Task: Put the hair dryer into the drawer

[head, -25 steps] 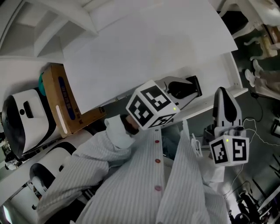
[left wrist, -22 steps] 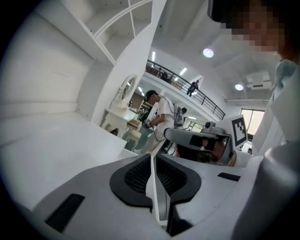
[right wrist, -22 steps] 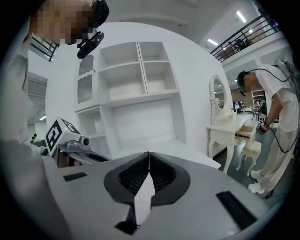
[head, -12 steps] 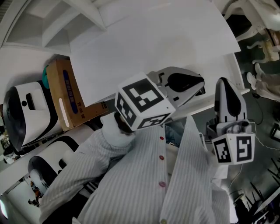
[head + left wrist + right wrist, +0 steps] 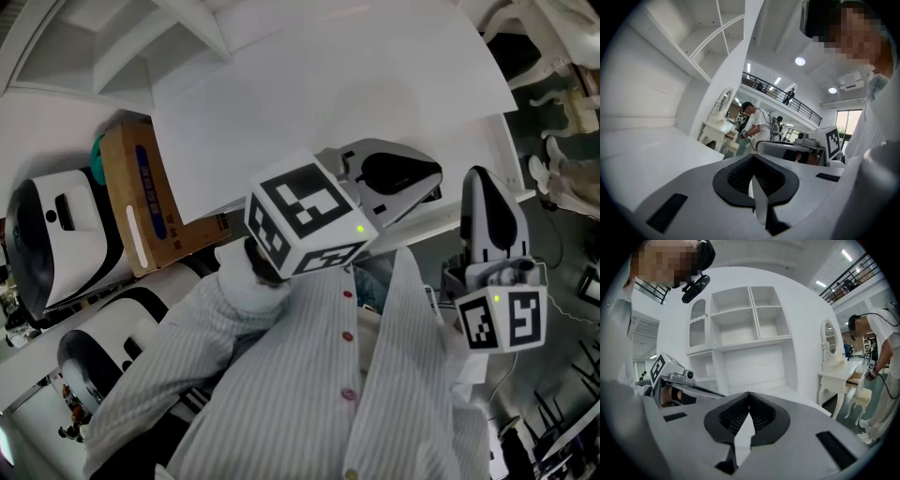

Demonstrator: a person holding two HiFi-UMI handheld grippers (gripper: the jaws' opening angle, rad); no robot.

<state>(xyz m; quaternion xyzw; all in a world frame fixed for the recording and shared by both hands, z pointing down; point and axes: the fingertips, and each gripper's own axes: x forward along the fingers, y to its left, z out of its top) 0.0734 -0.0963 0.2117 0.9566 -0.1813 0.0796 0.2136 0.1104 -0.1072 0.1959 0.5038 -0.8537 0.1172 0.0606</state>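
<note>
No hair dryer and no drawer show in any view. In the head view my left gripper (image 5: 427,178) reaches over the front edge of a white table top (image 5: 328,84), its marker cube near the middle of the picture. Its jaws are shut with nothing between them, as the left gripper view confirms (image 5: 753,158). My right gripper (image 5: 478,178) hangs just off the table's right end, pointing the same way. Its jaws are also shut and empty (image 5: 749,394). Each gripper view shows the other gripper alongside, at the same height.
A brown cardboard box (image 5: 141,206) and two white-and-black rounded machines (image 5: 52,248) stand left of the table. White shelves (image 5: 740,319) rise behind it. A white dressing table with a mirror (image 5: 834,366) and a standing person (image 5: 881,362) are at the right. Cables lie on the floor (image 5: 553,291).
Both grippers have risen toward the head camera and the left one's jaws have come together. Over the last half second nothing has moved.
</note>
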